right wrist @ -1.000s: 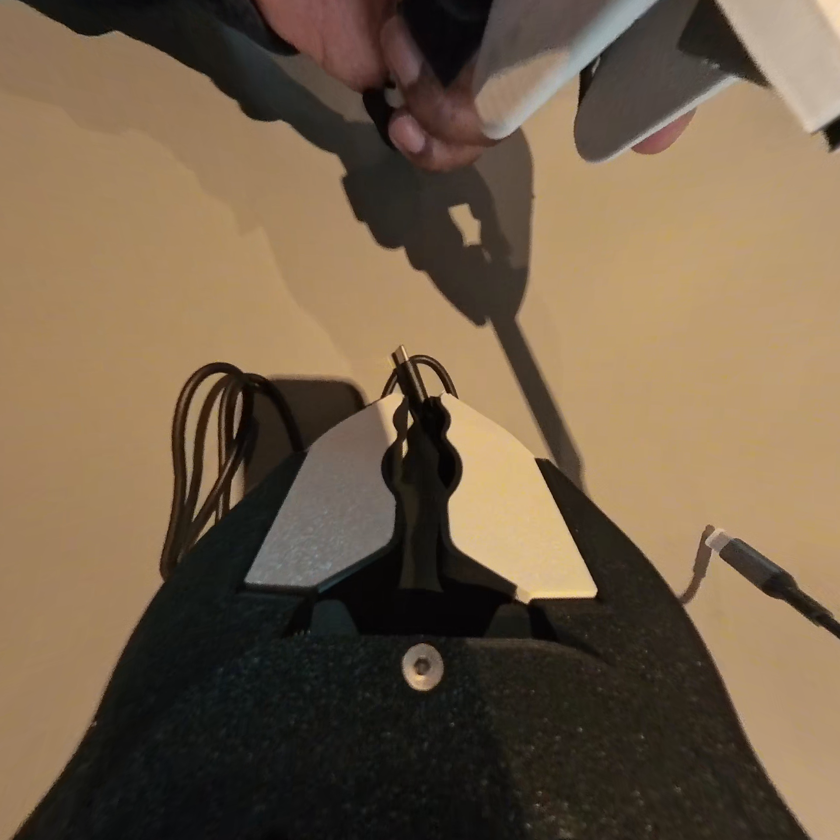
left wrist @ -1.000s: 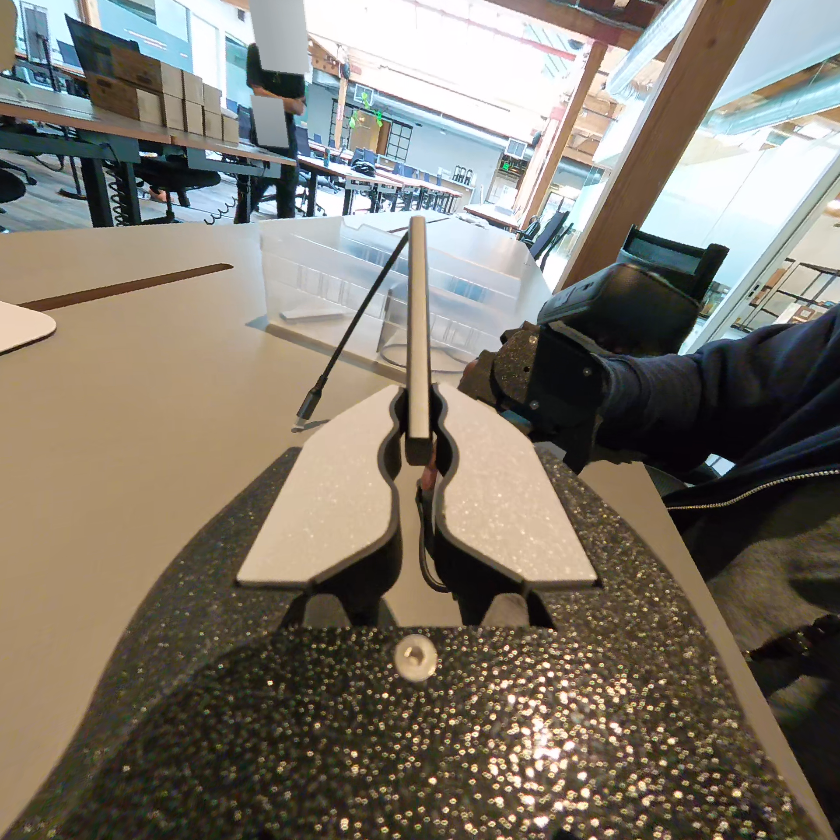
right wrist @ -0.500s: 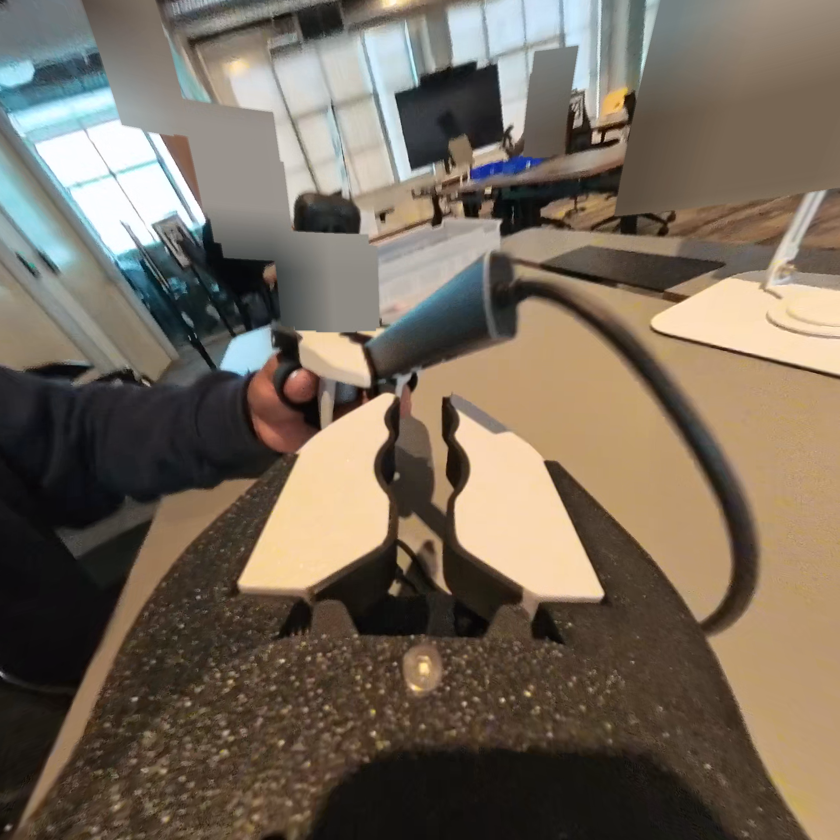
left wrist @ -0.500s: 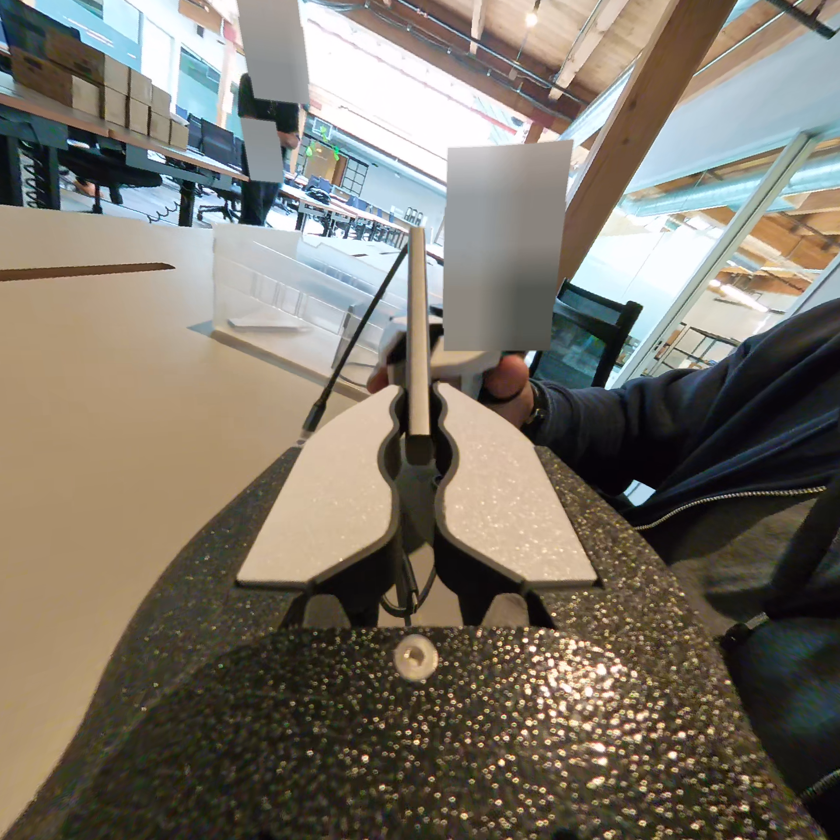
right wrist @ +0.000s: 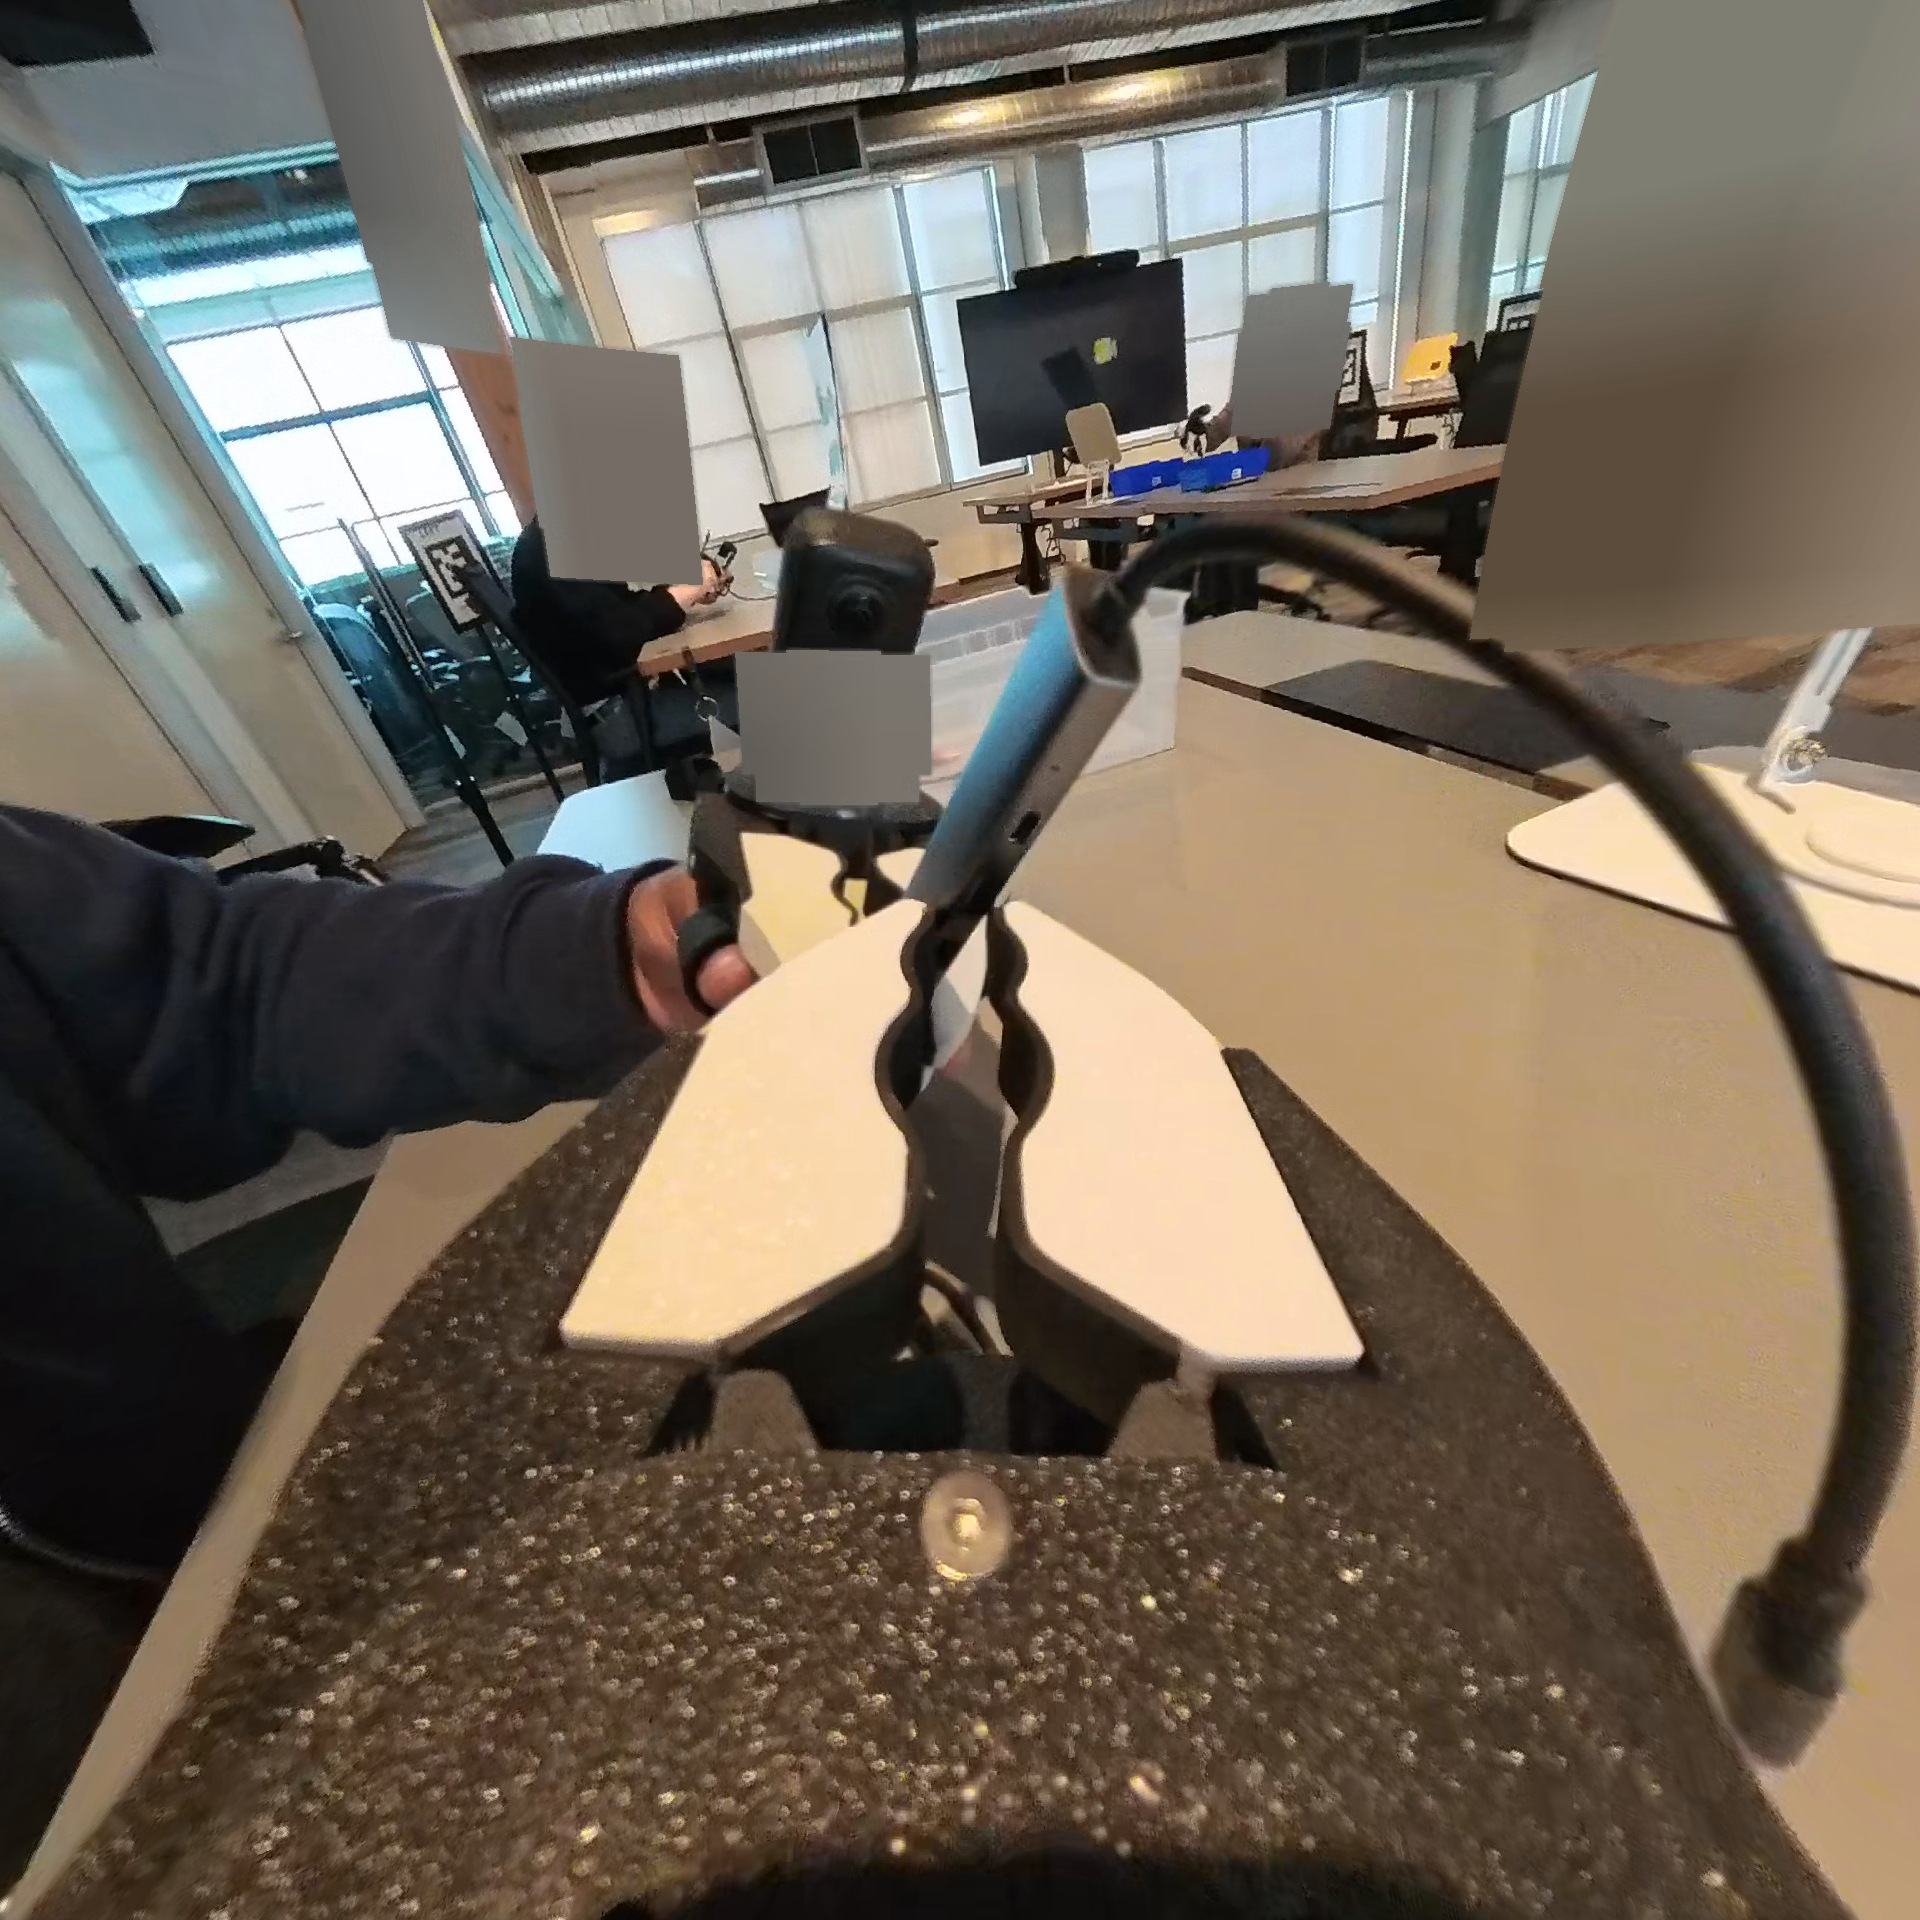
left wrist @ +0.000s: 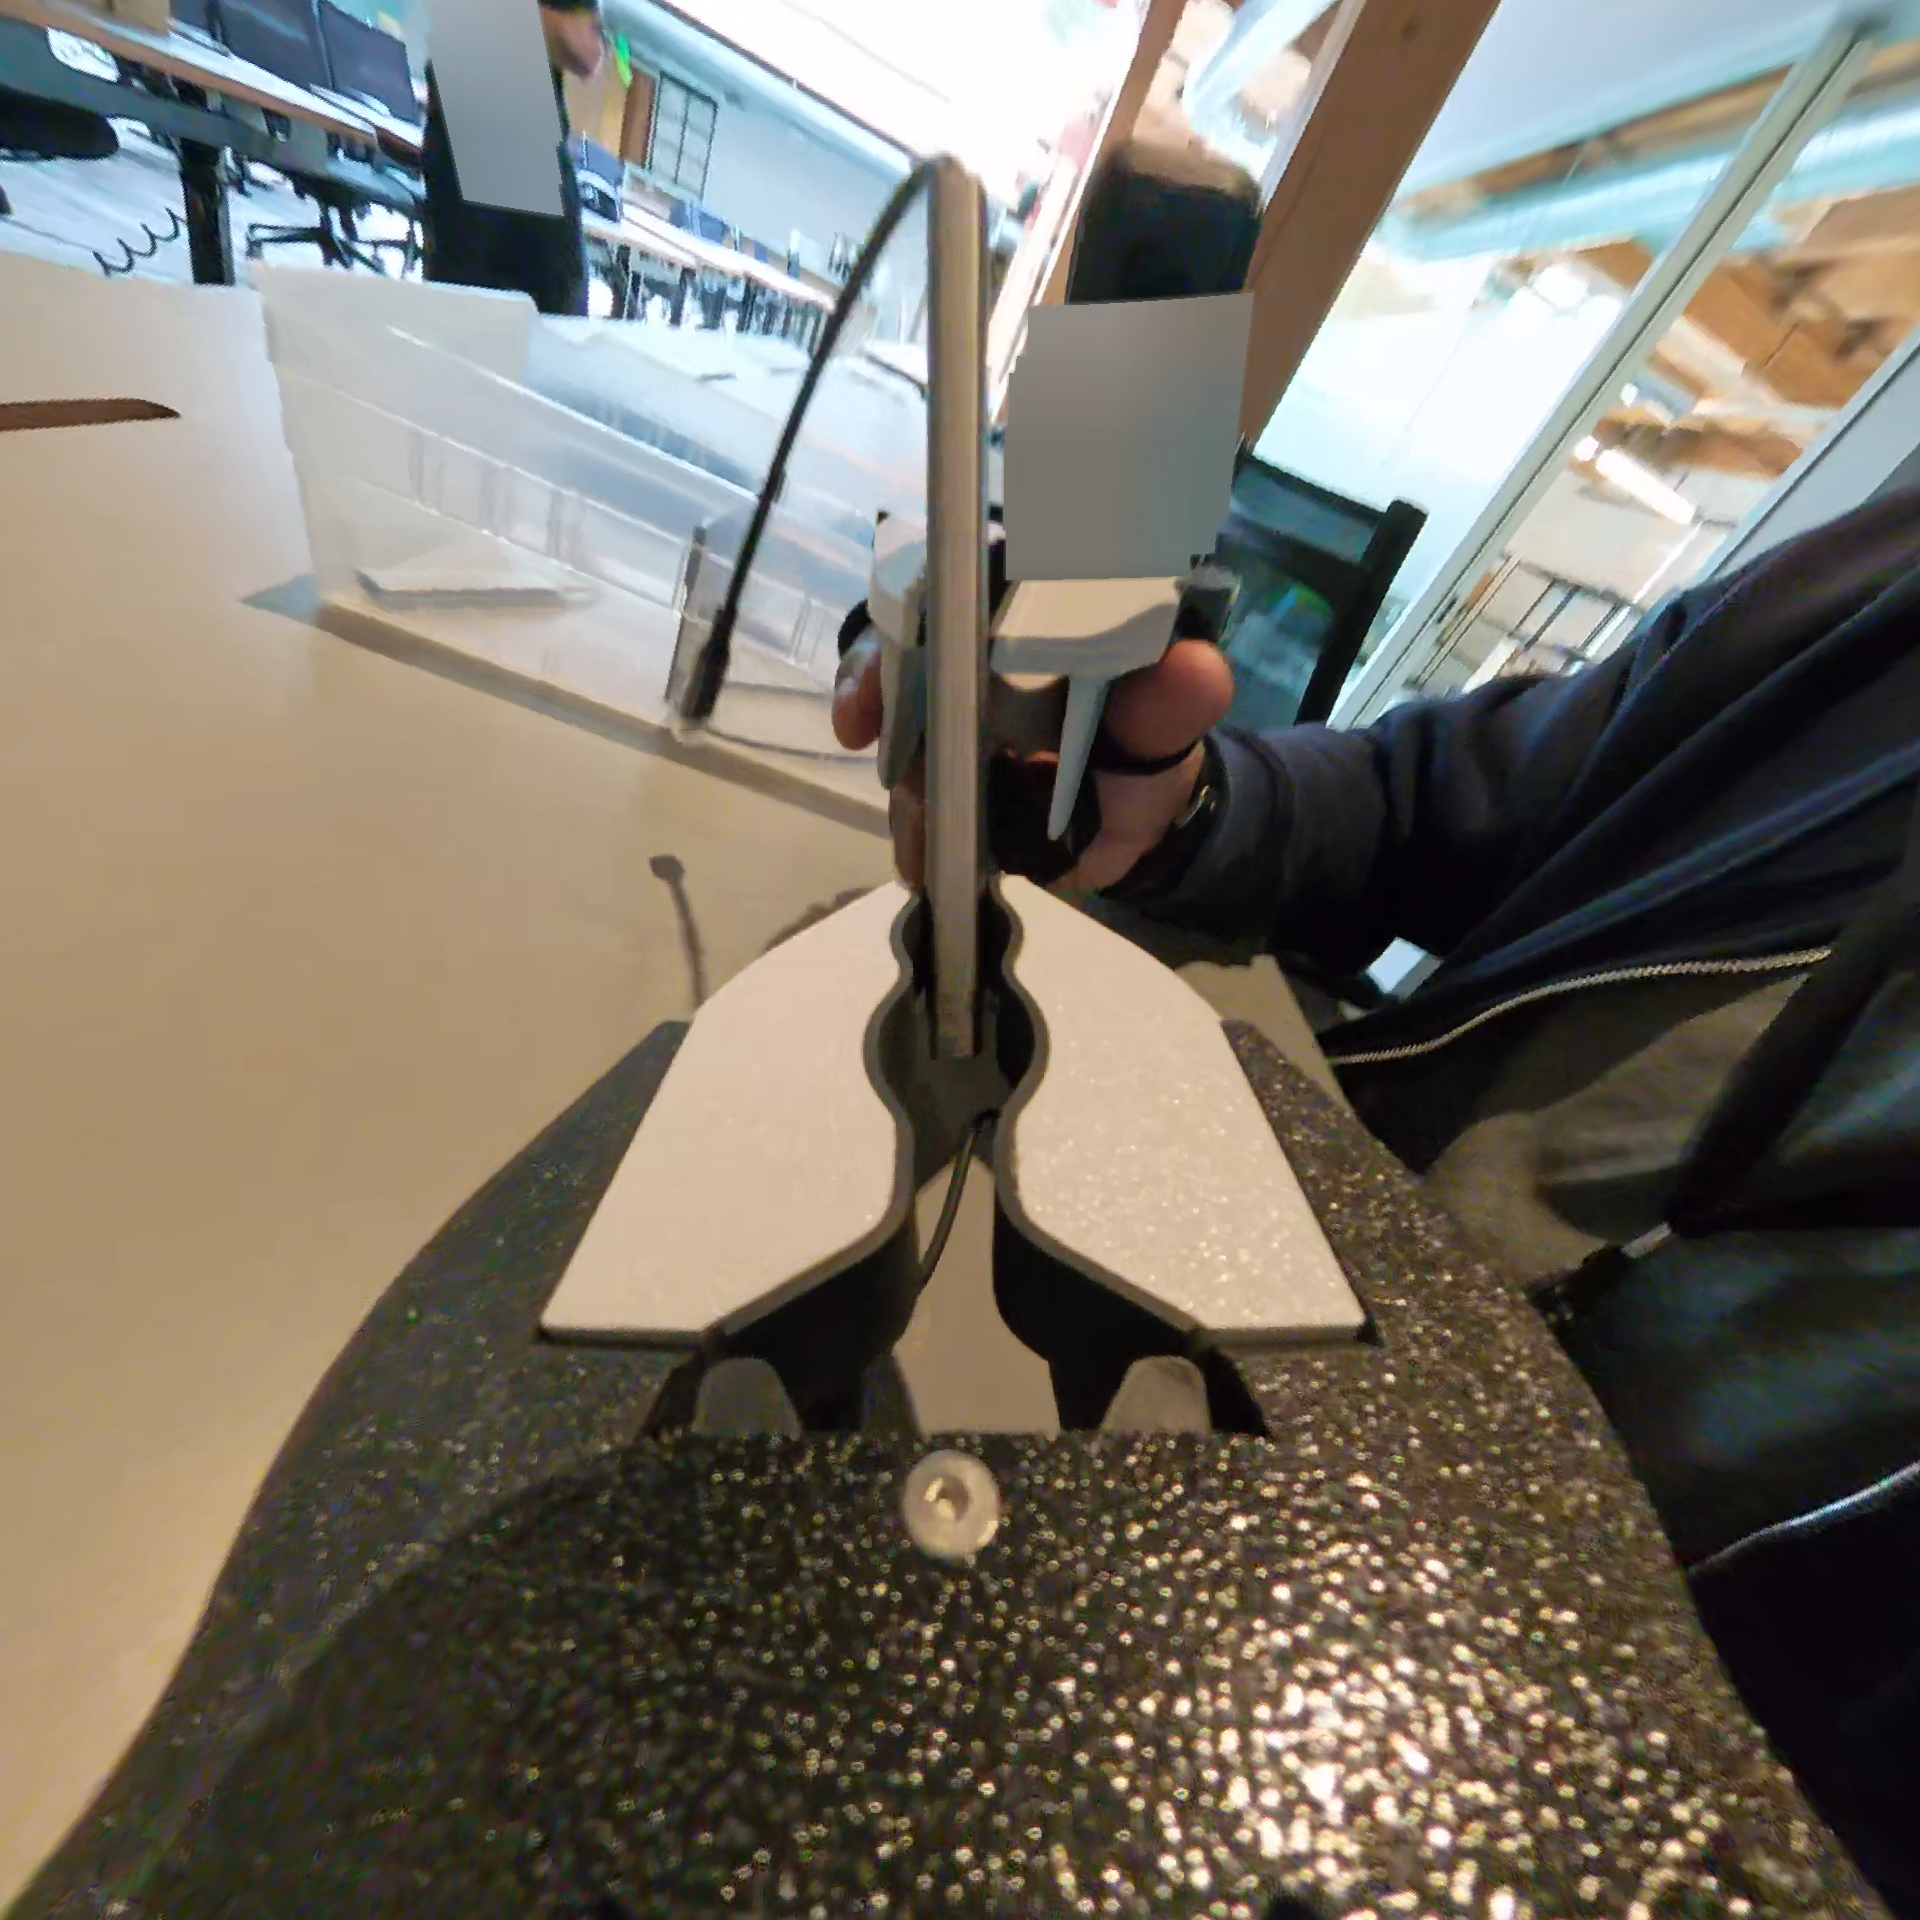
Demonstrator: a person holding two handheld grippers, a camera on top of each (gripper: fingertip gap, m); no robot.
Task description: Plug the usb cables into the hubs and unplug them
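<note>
The hub (left wrist: 954,623) was held clamped upright in the left tool (left wrist: 954,935). The right tool (right wrist: 961,935), previously gripping a cable plug, was seen parted and raised to the hub; insertion was judged pending.

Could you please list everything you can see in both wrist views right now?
USB hub: one, slim grey metal, clamped upright in the left gripper, above the table.
Hub cable: one, black, arcs from the hub's top end to a free plug low on the right.
Table: one, beige, under both grippers.
Clear plastic bin: one, on the table behind the hub.
White stand base: one, on the table at far right.
Dark screen: one, by the far windows.
Left gripper: shut on the hub.
Right gripper: open, its tips at the hub's lower end.
Sleeves: dark navy, on both arms.
</note>
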